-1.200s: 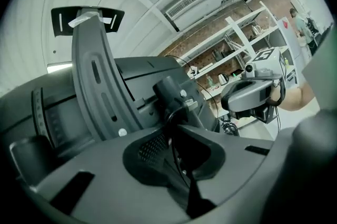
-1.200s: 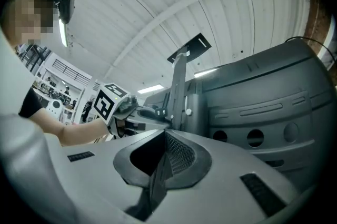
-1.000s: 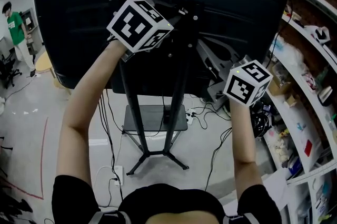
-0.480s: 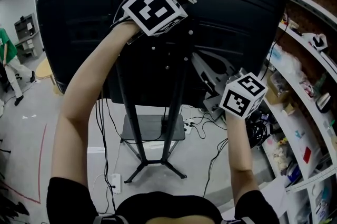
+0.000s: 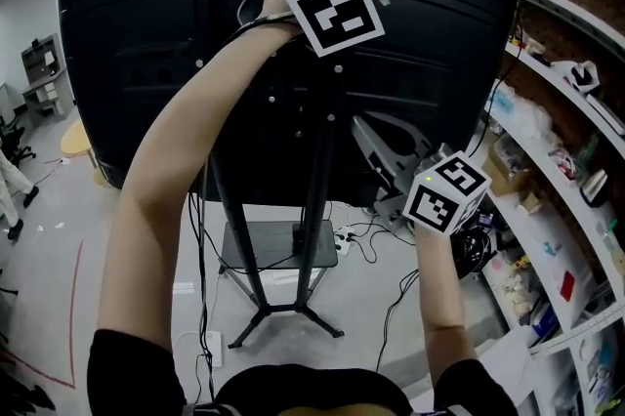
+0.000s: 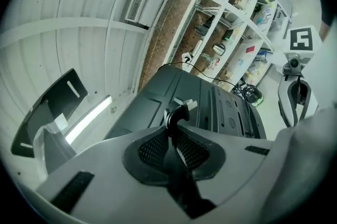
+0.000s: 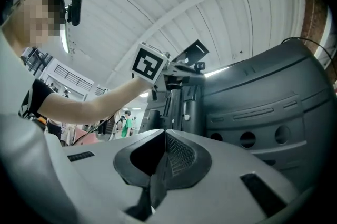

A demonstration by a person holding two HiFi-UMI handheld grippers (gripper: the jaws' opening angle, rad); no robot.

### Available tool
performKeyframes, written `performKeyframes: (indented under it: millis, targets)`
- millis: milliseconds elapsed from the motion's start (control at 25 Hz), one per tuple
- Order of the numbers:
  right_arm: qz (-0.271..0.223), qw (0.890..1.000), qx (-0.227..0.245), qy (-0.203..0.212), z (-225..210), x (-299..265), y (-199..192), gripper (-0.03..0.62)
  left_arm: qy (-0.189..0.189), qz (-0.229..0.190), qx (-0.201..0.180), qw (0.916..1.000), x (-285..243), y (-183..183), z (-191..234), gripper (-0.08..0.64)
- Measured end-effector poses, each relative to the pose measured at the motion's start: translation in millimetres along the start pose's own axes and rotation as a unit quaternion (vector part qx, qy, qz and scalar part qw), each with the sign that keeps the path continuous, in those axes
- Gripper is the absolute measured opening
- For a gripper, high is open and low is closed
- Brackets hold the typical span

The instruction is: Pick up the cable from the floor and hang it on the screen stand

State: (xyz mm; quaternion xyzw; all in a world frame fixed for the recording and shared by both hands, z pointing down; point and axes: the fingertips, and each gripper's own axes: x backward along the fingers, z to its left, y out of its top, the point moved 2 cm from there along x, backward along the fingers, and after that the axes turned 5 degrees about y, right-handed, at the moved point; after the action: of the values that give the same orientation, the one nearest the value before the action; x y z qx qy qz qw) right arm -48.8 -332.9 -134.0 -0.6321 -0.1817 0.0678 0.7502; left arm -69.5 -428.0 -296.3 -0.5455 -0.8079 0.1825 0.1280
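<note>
Shelves (image 5: 571, 97) flank the screen stand (image 5: 317, 170); at twelve o'clock the left gripper (image 6: 172, 131) jaws pinch a likely light, limp cable (image 6: 177, 111) by its plug; the right gripper (image 7: 161, 150) jaws are closed and empty.

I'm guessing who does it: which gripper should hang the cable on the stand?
Left: the left gripper grips the cable high by the screen stand; the right gripper sits lower, shut and empty.

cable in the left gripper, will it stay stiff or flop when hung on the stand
Likely floppy: the cable curls sharply just past the left gripper, which is shut on it. Probably light, since that small pinch alone holds it up. Its smooth black jacket may slide off the screen stand unless looped over something.
</note>
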Motion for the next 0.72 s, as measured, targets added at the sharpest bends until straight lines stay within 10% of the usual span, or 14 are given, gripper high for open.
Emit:
performKeyframes:
  millis: [240, 480, 720]
  targets:
    - [-0.005, 1.000, -0.005, -0.026, -9, 24, -1, 0.025, -0.010, 0.027, -0.128, 0.9913, -30, 18, -44, 0.048]
    - [0.003, 0.998, -0.024, -0.055, -21, 42, -17, 0.025, 0.004, 0.046, -0.317, 0.9473, -55, 4, -96, 0.048]
    - [-0.003, 0.996, -0.041, -0.077, -30, 68, -28, 0.025, -0.028, 0.043, -0.398, 0.9161, -60, 12, -148, 0.048]
